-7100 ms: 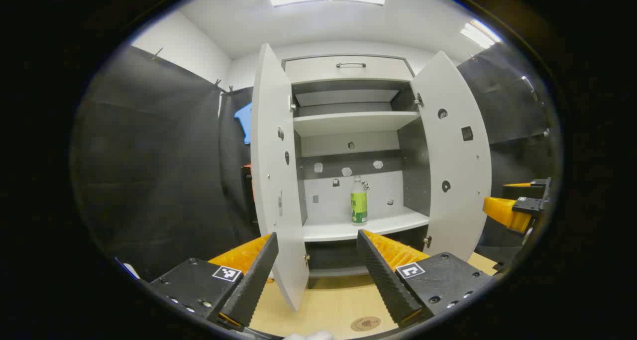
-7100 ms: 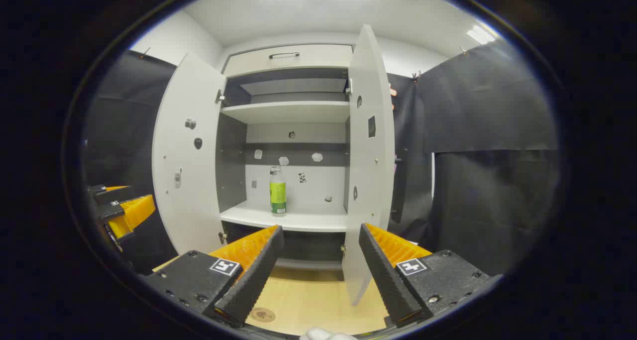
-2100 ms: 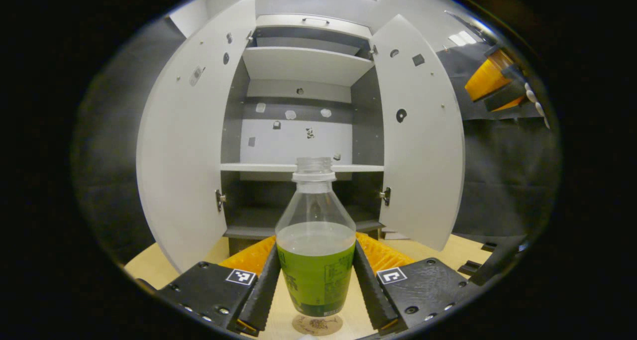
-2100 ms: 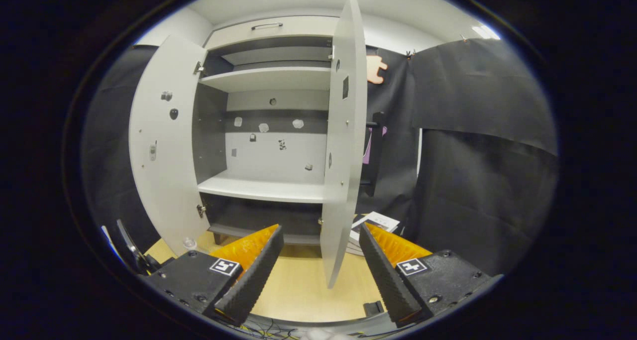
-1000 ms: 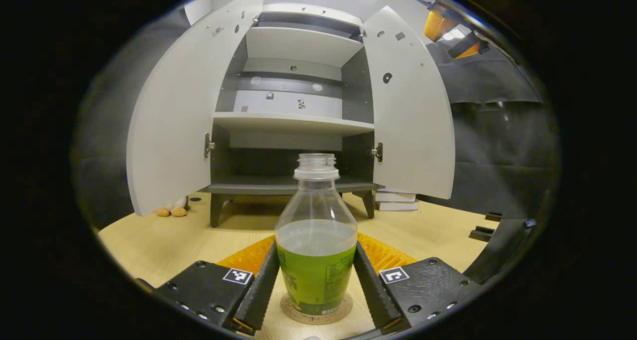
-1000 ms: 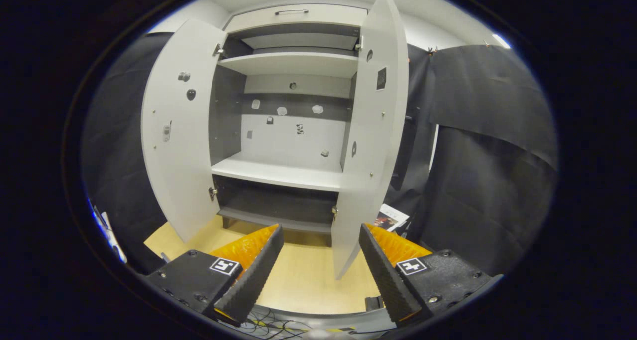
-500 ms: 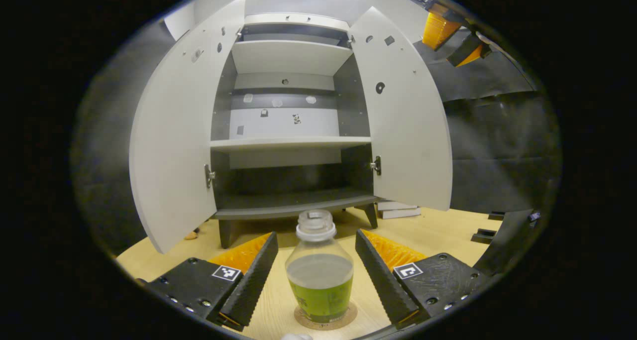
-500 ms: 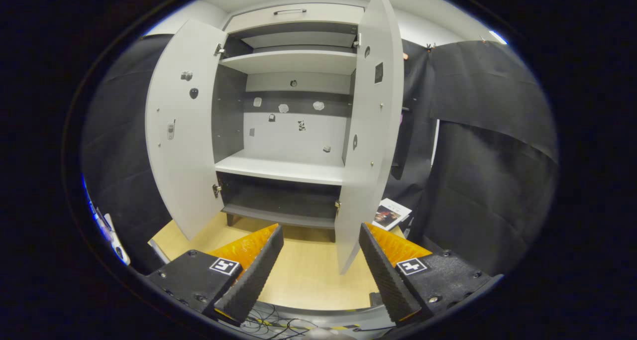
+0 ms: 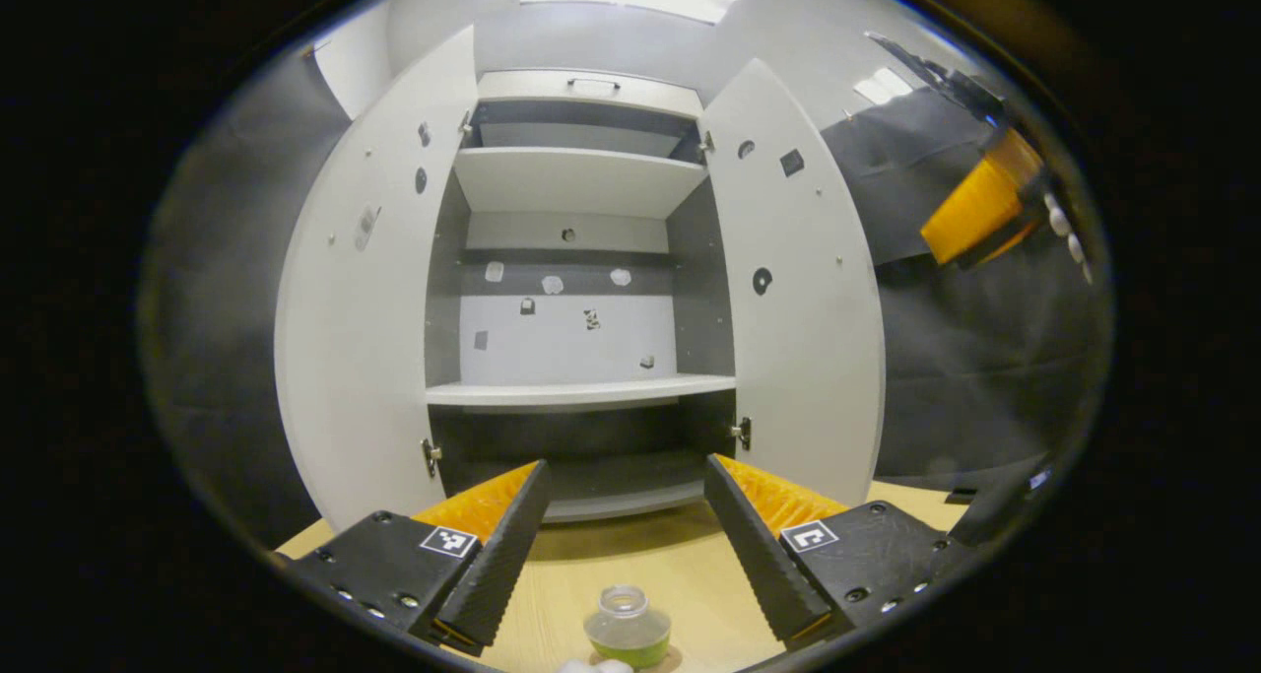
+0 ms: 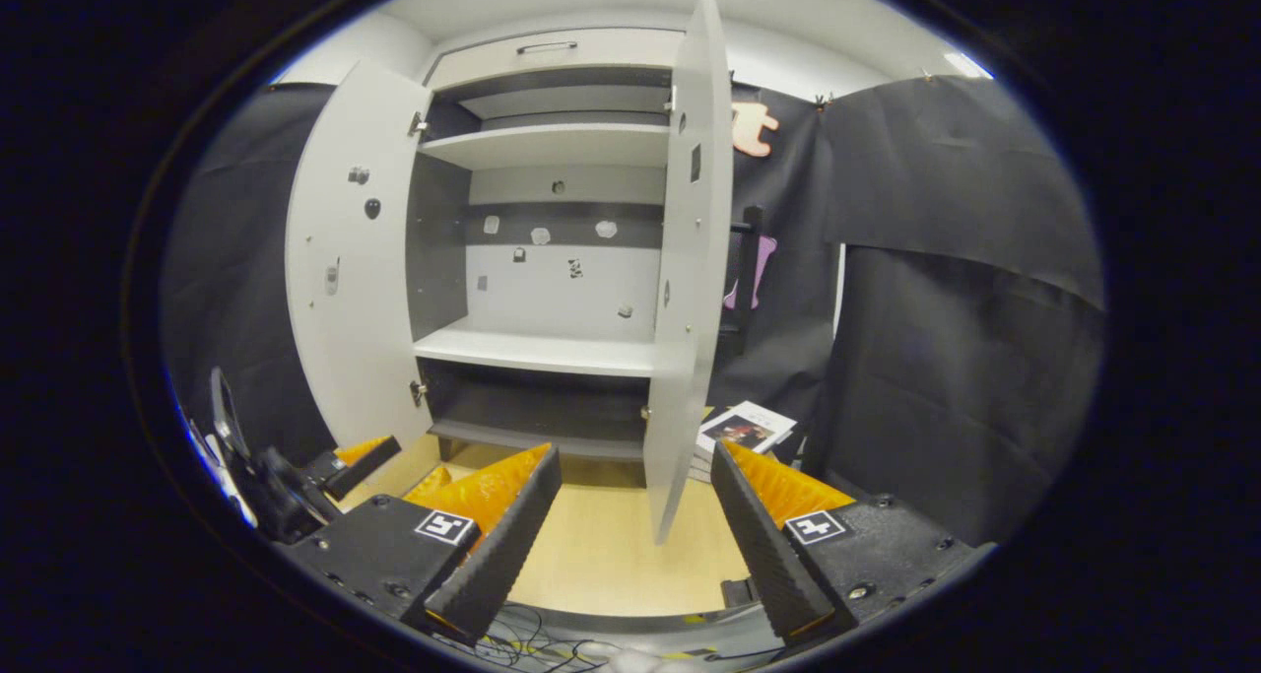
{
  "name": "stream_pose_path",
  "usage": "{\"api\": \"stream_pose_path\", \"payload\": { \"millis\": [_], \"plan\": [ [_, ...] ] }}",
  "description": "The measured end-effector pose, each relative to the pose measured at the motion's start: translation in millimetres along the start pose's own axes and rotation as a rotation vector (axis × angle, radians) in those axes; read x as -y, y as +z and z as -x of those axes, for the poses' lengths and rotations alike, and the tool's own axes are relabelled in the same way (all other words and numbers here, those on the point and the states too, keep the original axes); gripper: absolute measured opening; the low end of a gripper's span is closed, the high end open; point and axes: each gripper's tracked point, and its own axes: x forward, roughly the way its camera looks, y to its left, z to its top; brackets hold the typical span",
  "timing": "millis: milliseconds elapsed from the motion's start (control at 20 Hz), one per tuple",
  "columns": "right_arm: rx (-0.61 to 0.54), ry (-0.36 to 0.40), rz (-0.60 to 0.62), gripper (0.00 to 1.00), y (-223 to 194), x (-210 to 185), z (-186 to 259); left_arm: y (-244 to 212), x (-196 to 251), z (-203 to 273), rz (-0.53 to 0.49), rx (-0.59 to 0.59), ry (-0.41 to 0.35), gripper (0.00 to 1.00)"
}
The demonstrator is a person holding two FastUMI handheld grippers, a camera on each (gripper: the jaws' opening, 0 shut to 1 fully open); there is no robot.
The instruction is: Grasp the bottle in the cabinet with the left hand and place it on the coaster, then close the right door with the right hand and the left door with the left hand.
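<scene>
1. Bottle (image 9: 628, 630) stands upright on the wooden table (image 9: 630, 574), low between the spread fingers of the left gripper (image 9: 623, 545), touching neither.
2. Right gripper (image 10: 630, 535) is wide apart, empty, facing the right door (image 10: 690, 259).
3. Both cabinet doors stand open; left door (image 9: 365, 299).

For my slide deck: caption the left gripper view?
Open left gripper above the bottle on the table, cabinet doors open.

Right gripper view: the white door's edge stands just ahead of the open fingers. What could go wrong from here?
1. The right gripper faces the white right door edge-on; pushing there might slip off.
2. The uncapped clear bottle of green liquid stands below the open left gripper; swinging toward the white left door might tip it and spill it.
</scene>
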Motion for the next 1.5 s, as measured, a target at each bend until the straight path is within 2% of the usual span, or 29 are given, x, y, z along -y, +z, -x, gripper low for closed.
{"api": "stream_pose_path", "payload": {
  "millis": [250, 550, 700, 750, 800, 900, 1000, 1200, 1350, 1500],
  "plan": [
    [0.053, -0.006, -0.024, 1.00, 1, 18, 7, 73, -2, 8, -0.033, 0.009, 0.018, 0.98],
    [0.133, -0.044, -0.077, 1.00, 8, 58, 5, 113, -16, 30, -0.038, -0.107, 0.057, 0.97],
    [0.142, -0.050, -0.110, 1.00, 5, 91, -9, 123, -32, 46, -0.082, -0.131, 0.130, 0.96],
    [0.140, -0.032, -0.124, 1.00, 6, 101, -17, 125, -35, 51, -0.085, -0.137, 0.162, 0.99],
    [0.133, -0.025, -0.141, 1.00, 7, 114, -27, 127, -38, 55, -0.082, -0.144, 0.199, 0.96],
    [0.116, -0.031, -0.161, 1.00, 13, 147, -47, 130, -38, 62, -0.076, -0.166, 0.256, 0.98],
    [0.120, -0.029, -0.166, 1.00, 25, 174, -68, 137, -30, 61, -0.074, -0.168, 0.273, 0.98],
    [0.148, 0.059, -0.147, 1.00, 64, 192, -109, 150, -13, 61, -0.073, -0.161, 0.315, 0.96],
    [0.157, 0.174, -0.116, 1.00, 89, 178, -141, 154, 3, 58, -0.090, -0.171, 0.323, 0.96],
    [0.171, 0.269, -0.087, 1.00, 107, 159, -161, 157, 6, 61, -0.111, -0.176, 0.393, 0.96]
  ]
}}
